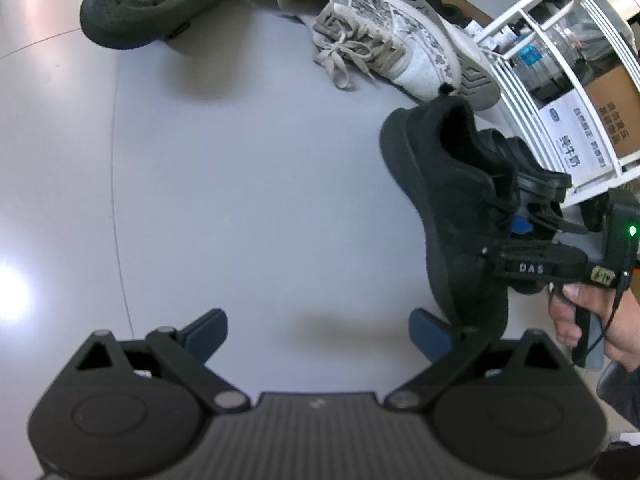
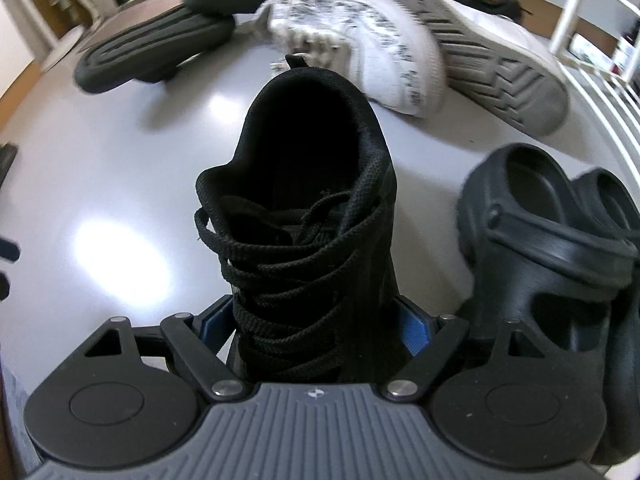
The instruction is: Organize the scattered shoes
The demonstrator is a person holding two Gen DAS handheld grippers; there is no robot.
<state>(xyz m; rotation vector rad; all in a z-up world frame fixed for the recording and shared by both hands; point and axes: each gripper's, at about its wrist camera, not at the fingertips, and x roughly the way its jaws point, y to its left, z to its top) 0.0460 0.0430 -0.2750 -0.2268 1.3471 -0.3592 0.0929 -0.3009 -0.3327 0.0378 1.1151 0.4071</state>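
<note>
— Where is the black sneaker now?
— On the table, between the right gripper jaws, which stand wide and flank its laces (pads seem pressing, I cannot confirm).
— And the rest?
— White sneakers lie scattered; left gripper is wide apart, empty.

Matt knit black sneaker, smooth rubbery black clog, glossy grey table, white leather-look sneaker
</note>
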